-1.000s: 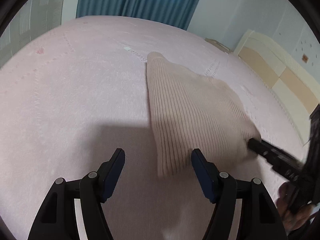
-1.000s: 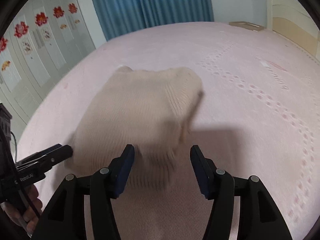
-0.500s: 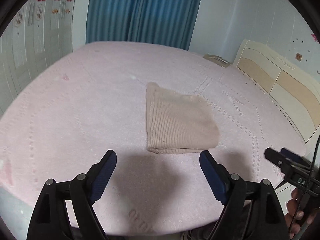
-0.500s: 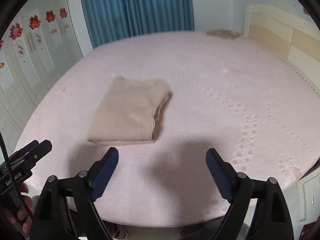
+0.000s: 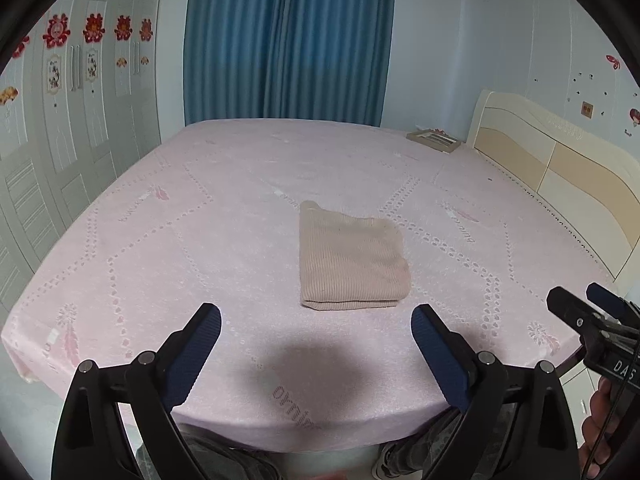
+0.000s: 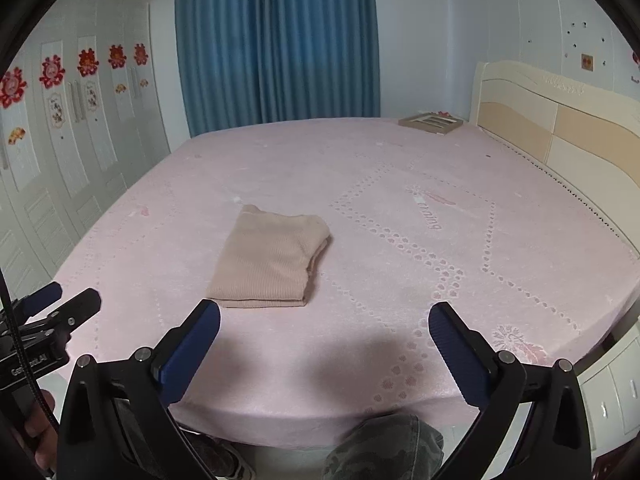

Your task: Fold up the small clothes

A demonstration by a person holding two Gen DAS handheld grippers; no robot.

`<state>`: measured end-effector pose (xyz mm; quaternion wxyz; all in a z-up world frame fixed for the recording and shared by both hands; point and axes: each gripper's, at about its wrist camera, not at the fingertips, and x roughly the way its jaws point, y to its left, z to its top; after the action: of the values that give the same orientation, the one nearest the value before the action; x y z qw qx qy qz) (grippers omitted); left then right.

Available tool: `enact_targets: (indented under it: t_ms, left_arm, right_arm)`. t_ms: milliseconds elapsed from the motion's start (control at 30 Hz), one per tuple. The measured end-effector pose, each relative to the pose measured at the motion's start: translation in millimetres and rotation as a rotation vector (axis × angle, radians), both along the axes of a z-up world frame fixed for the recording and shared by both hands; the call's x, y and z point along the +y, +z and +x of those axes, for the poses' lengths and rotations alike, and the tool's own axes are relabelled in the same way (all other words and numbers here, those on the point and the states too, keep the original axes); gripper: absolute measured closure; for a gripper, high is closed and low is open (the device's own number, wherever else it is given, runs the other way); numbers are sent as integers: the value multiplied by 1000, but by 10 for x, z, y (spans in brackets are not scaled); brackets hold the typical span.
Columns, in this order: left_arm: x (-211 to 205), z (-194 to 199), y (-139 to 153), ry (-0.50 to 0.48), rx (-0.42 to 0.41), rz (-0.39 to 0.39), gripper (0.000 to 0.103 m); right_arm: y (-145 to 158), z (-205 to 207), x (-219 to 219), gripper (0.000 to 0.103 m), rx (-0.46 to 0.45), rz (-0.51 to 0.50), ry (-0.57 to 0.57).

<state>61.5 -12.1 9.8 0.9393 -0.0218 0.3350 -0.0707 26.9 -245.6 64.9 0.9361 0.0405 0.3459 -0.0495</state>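
Both your grippers are clear of the work: left gripper [image 5: 316, 326] and right gripper [image 6: 324, 324] have jaws spread wide, just been opening, nothing between them. Looks like a release after the last fold, imo. Beige sweater [image 5: 352, 258] lies folded into a neat rectangle mid-bed, near the front edge, well apart from both. Ribbed knit, soft, stacked layers showing at the near hem. Pink bedspread [image 5: 160, 240] is flat w/ an embossed dotted pattern, so decent support.

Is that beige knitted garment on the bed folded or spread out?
Folded. The beige knitted garment lies as a compact rectangle on the pink bed, with stacked layers visible along its near edge.
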Motion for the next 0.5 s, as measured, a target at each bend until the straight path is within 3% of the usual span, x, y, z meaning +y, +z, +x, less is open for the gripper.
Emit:
enact_targets:
  t_ms: [500]
  left_arm:
    - [-3, -125, 69, 5, -17, -7, 6]
  right_arm:
    - [84, -158, -25, 1, -6, 18, 3]
